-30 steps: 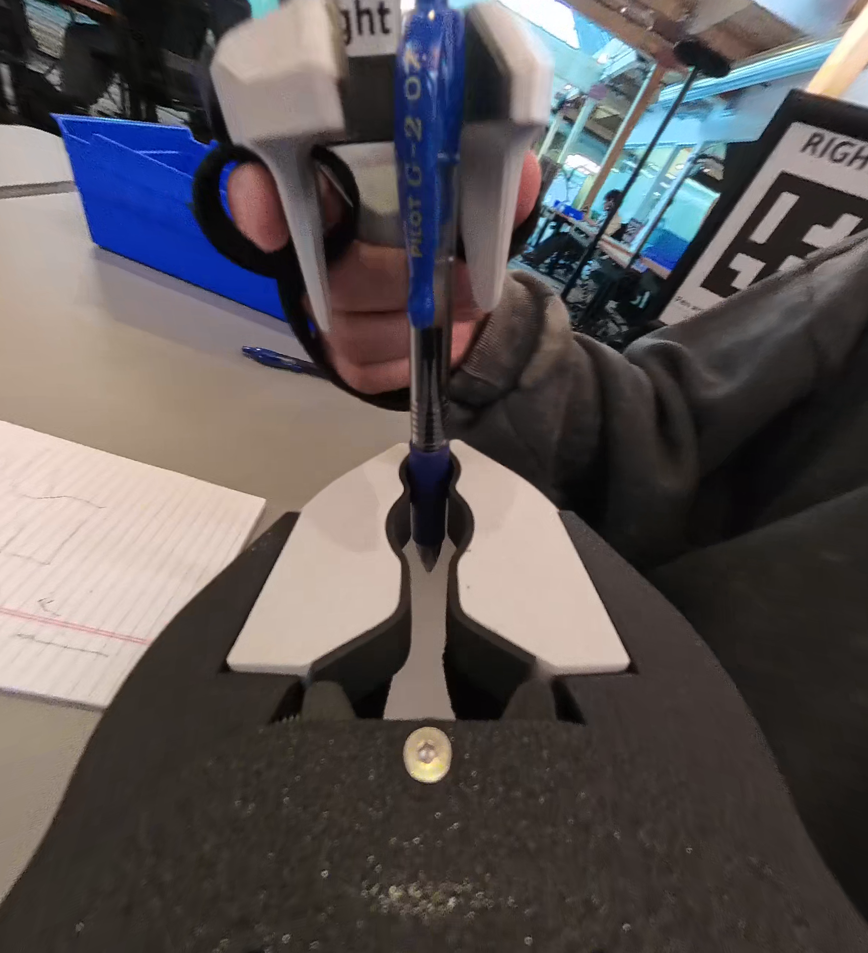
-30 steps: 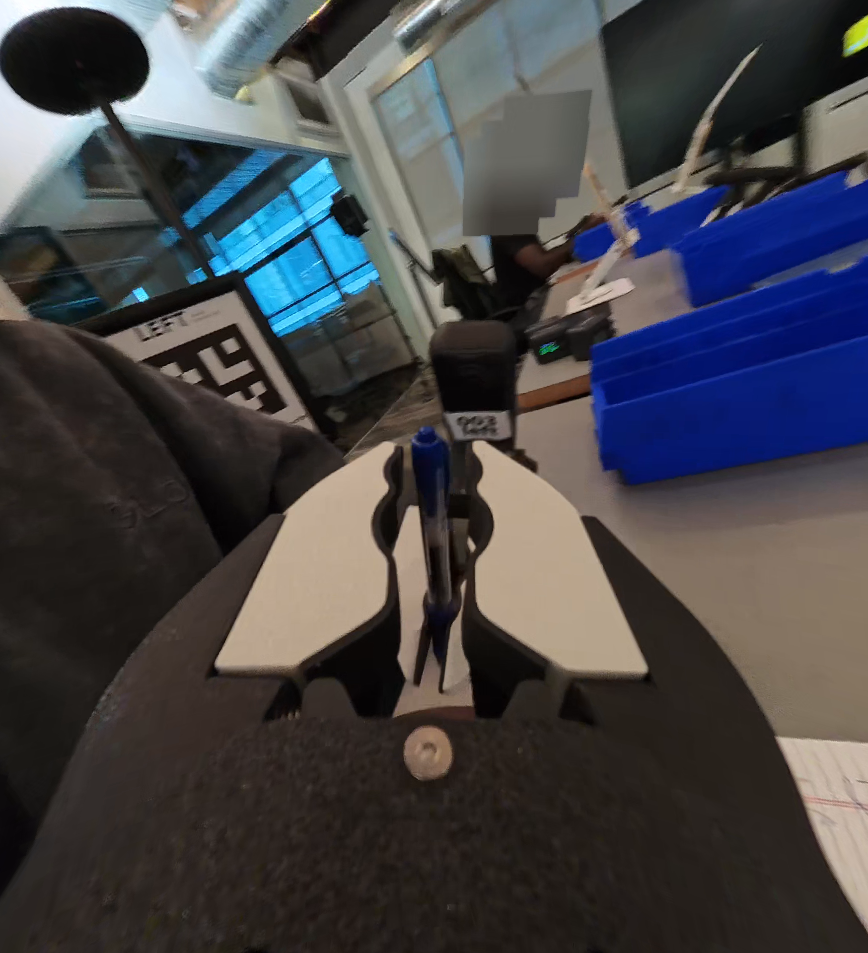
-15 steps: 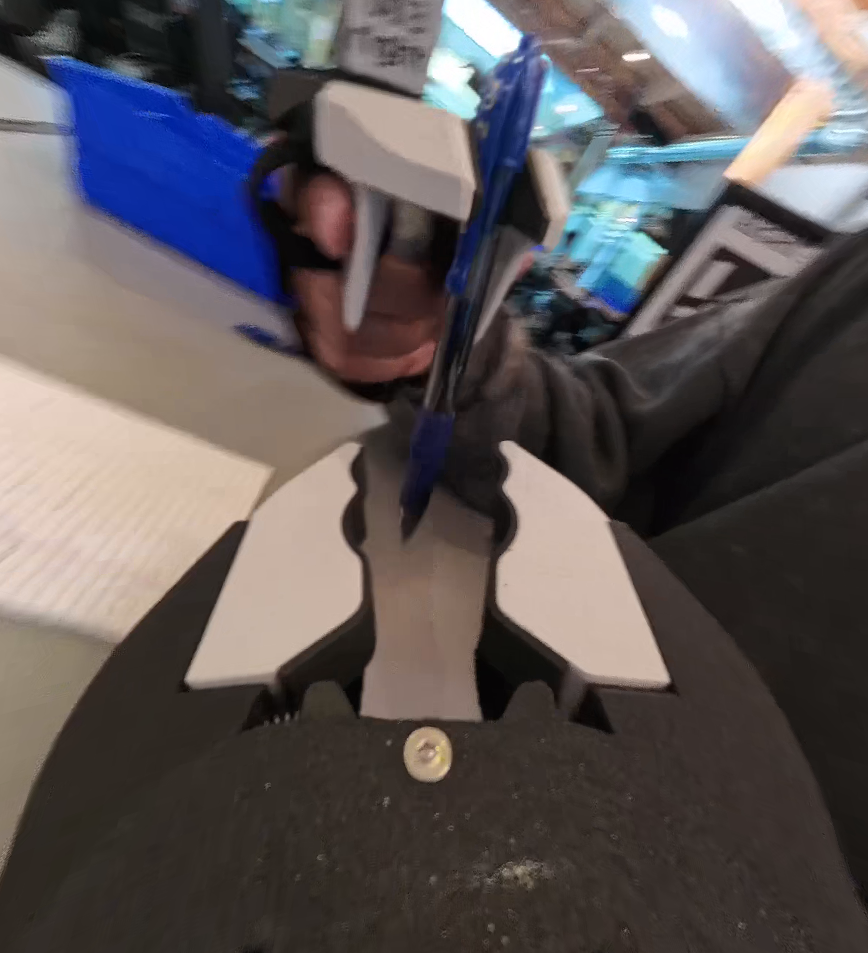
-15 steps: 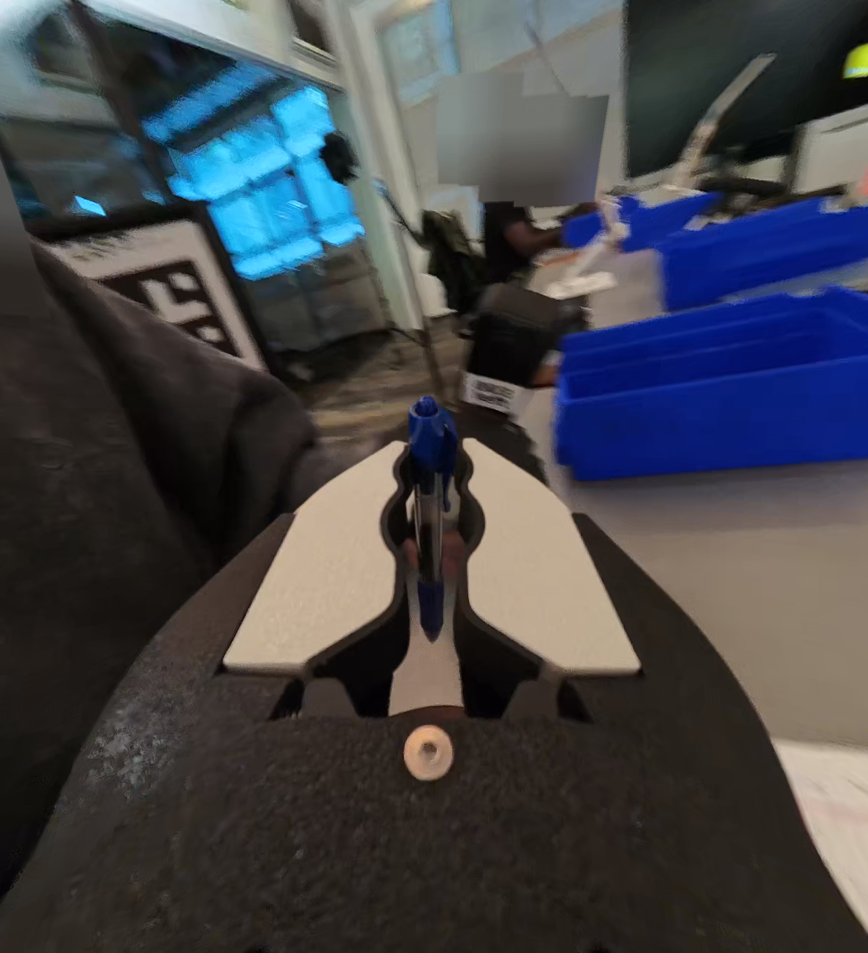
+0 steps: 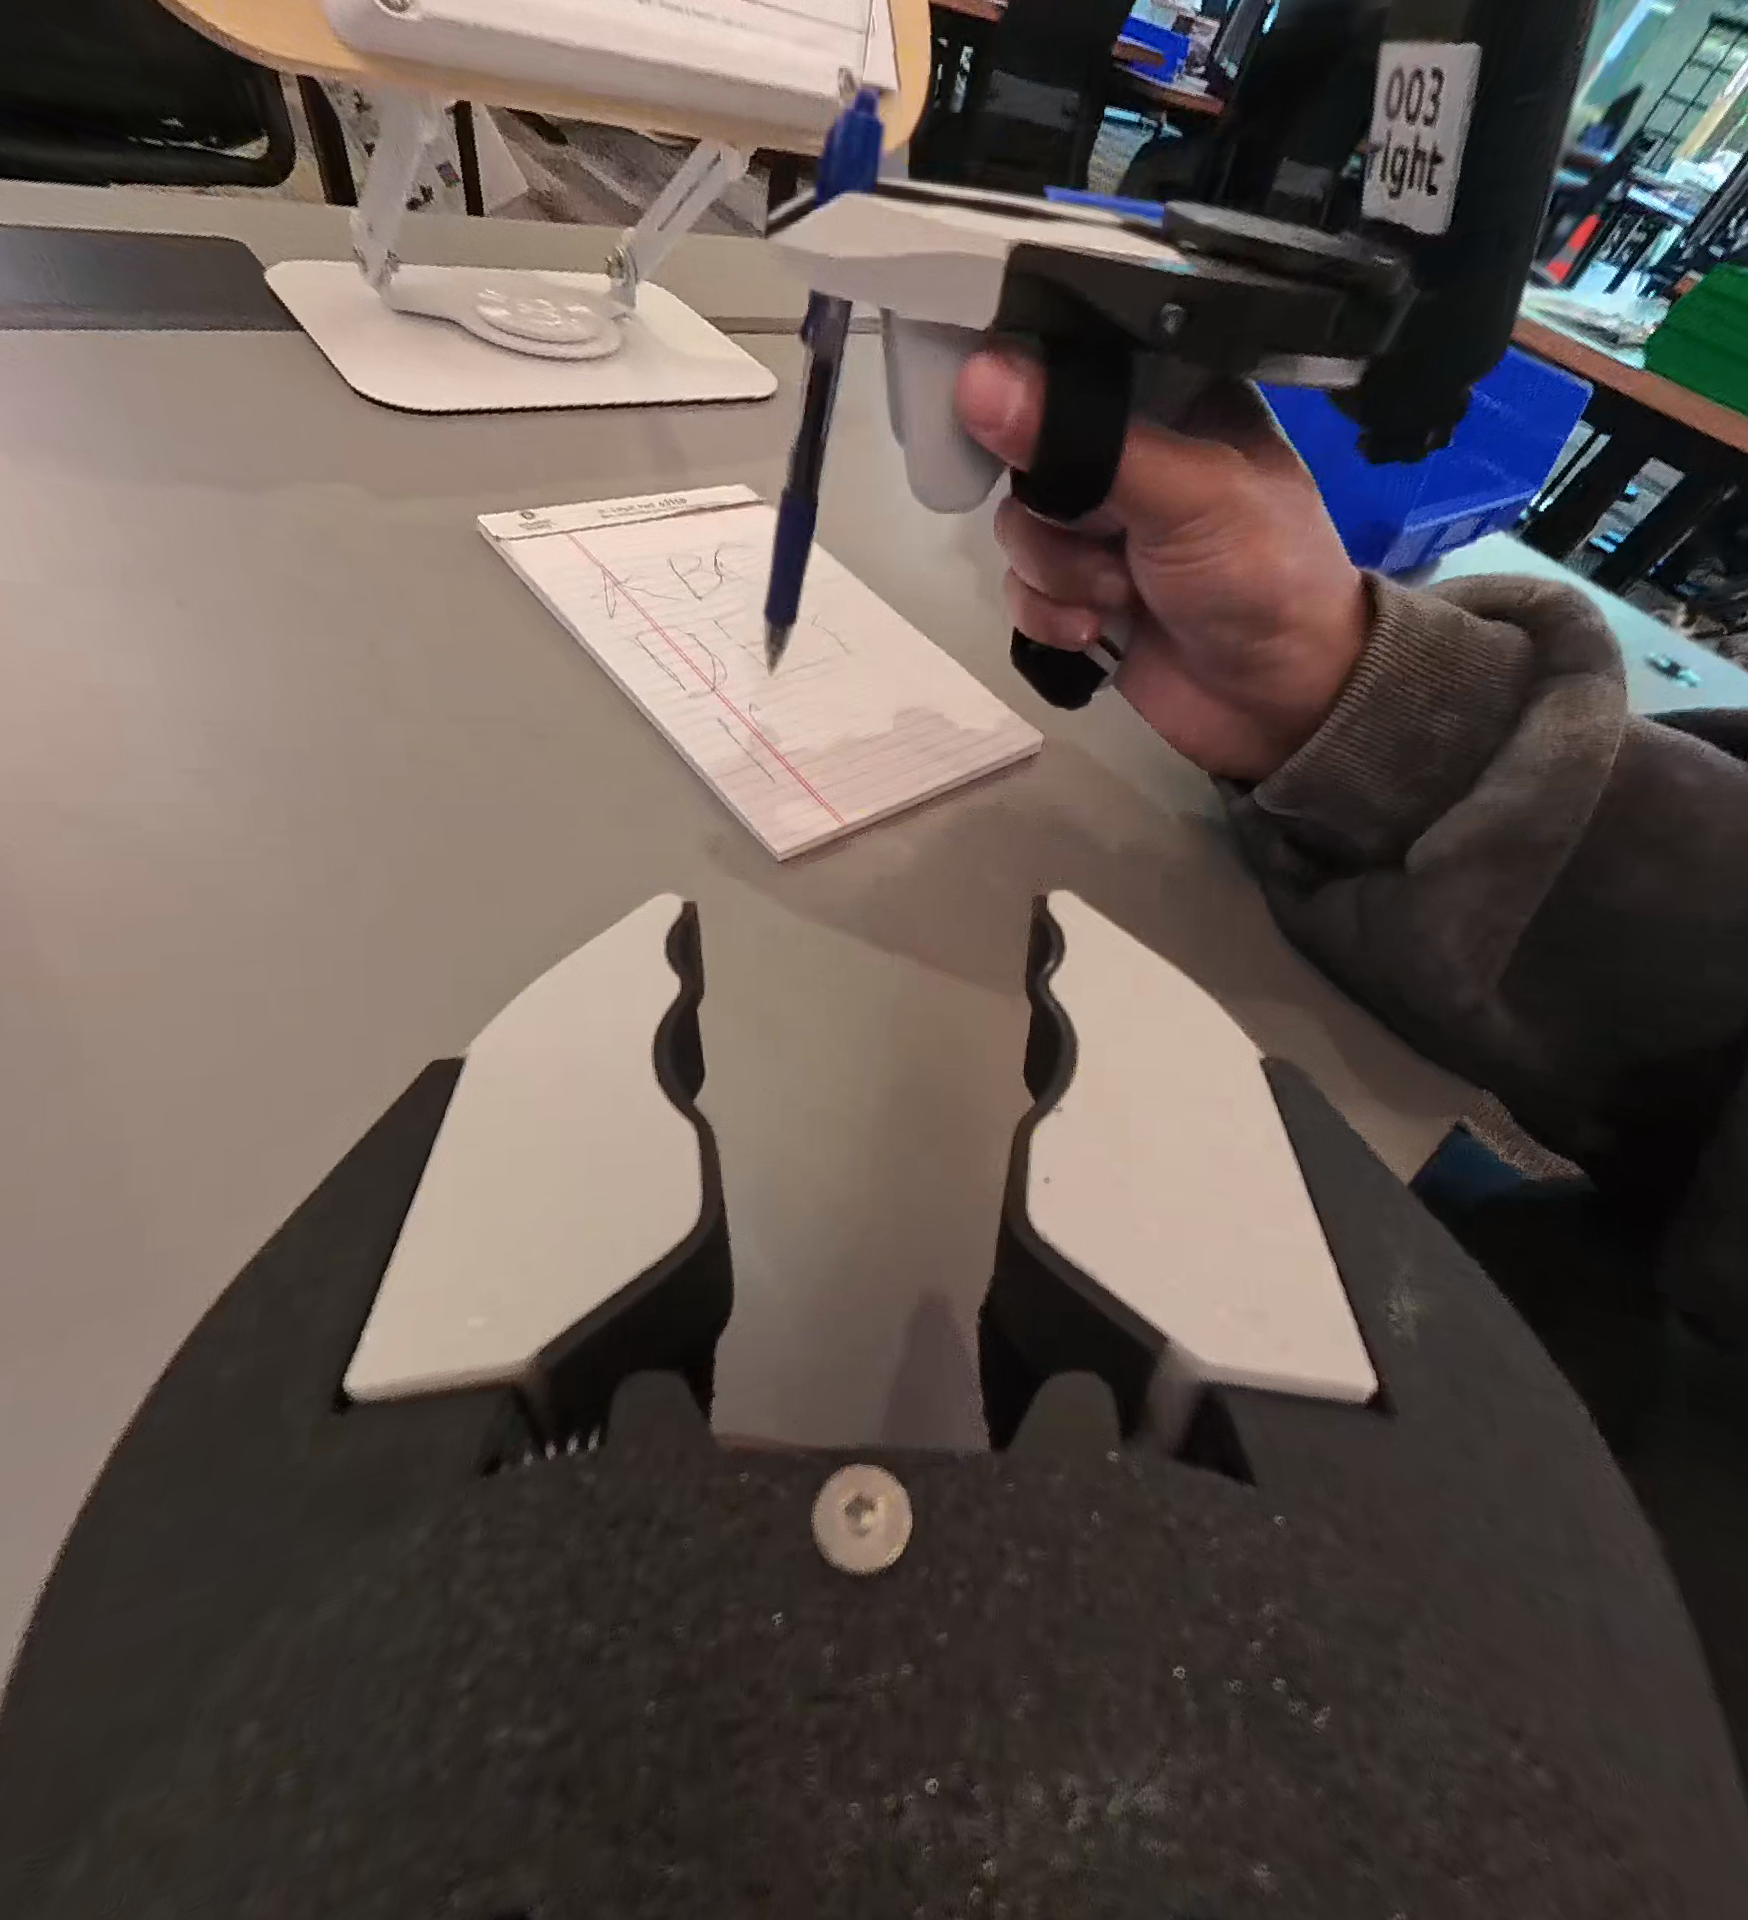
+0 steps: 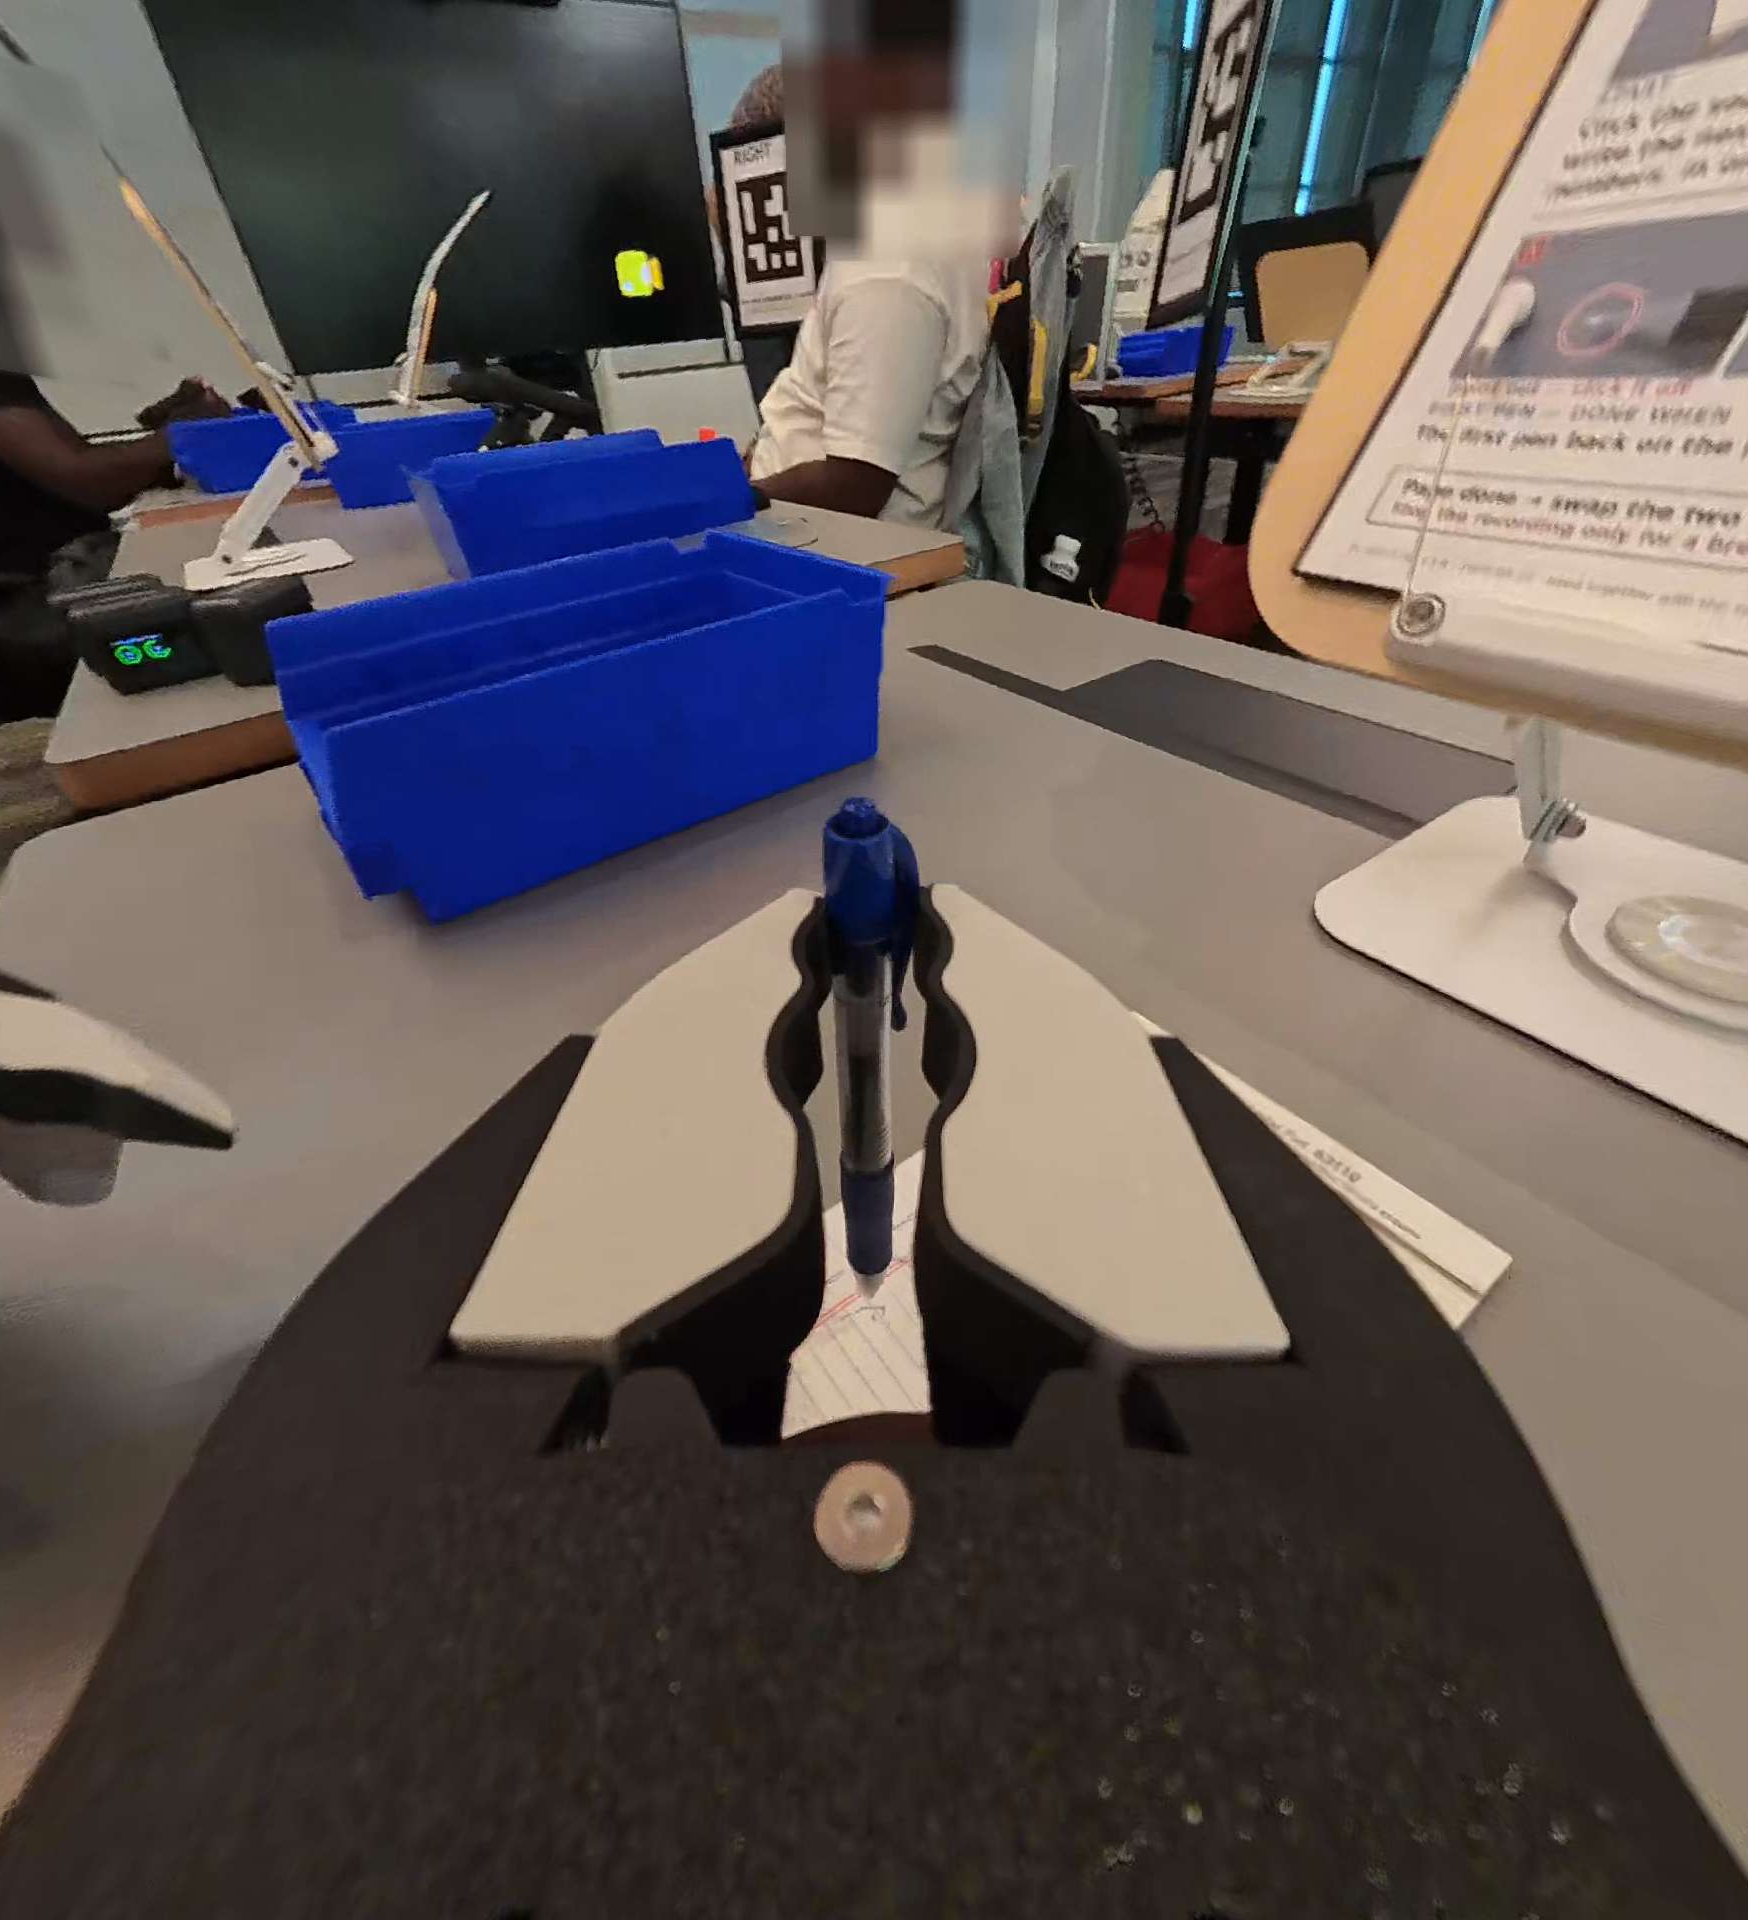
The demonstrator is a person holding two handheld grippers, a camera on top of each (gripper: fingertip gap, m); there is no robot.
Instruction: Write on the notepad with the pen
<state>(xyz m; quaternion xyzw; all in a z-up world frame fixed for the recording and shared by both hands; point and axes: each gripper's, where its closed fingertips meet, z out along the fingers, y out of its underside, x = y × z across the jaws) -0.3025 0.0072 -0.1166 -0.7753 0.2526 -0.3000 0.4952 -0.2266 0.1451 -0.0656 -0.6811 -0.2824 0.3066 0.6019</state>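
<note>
The right gripper (image 5: 828, 260) is held level above the table (image 5: 226, 831), gripped from below by a hand (image 5: 1161, 582) in a grey sleeve (image 5: 1472, 831). Its fingers are closed on the upper barrel of a blue pen (image 5: 797, 499), which hangs nearly upright, tip down, slightly tilted. In the right wrist view the pen (image 6: 865, 1070) sits clamped at 12 o'clock between the fingers, clip end uppermost.

The pen tip stands over the middle of the notepad (image 5: 849, 727); contact with the paper cannot be confirmed. The notepad lies flat at 12 o'clock from the left gripper (image 5: 865, 997) and carries handwritten pen marks and a red margin line (wording not recorded). A printed label is fixed to the right gripper's body.

The left gripper is wide open and holds nothing, low over bare table.

A blue bin (image 6: 579, 717) stands at 11 o'clock in the right wrist view; a document stand (image 6: 1576, 935) with a printed sheet at 2 o'clock.
</note>
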